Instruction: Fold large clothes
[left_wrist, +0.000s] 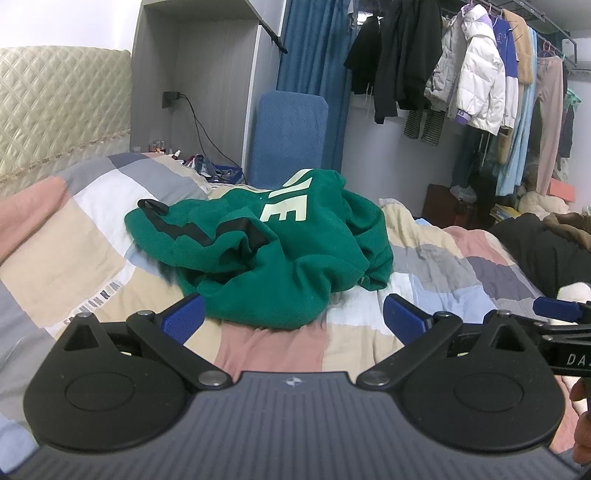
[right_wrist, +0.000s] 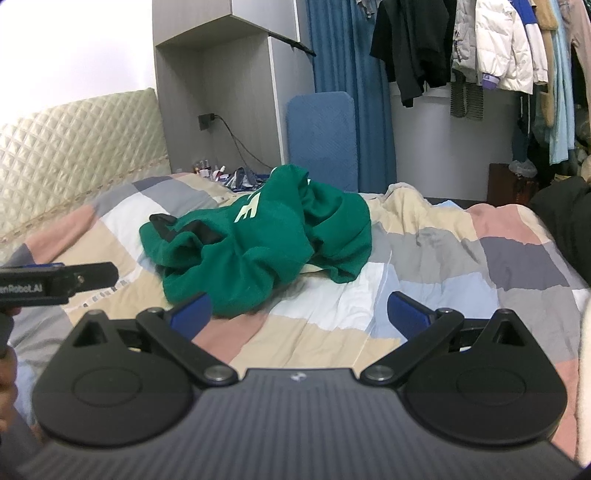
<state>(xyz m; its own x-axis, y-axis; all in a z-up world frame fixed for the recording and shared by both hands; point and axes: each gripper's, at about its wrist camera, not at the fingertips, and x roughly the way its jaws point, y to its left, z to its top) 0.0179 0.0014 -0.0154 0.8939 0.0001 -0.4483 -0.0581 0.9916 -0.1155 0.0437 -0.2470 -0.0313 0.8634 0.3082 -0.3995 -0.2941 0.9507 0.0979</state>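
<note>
A crumpled green sweatshirt (left_wrist: 266, 251) with pale lettering and black stripes lies bunched on the patchwork quilt (left_wrist: 85, 236). My left gripper (left_wrist: 293, 319) is open just in front of its near hem, with nothing between the blue pads. In the right wrist view the same green sweatshirt (right_wrist: 258, 240) sits ahead and to the left. My right gripper (right_wrist: 300, 314) is open over the quilt (right_wrist: 443, 258), its left pad (right_wrist: 192, 314) close to the garment's near edge. Each gripper shows at the other view's side edge.
A padded headboard (left_wrist: 55, 110) stands at the left. A grey cabinet (left_wrist: 207, 85), a blue curtain (left_wrist: 314, 55) and a blue board (left_wrist: 291, 136) are behind the bed. Hanging clothes (left_wrist: 480, 74) fill a rack at right. Dark clothing (left_wrist: 546, 251) lies at the bed's right side.
</note>
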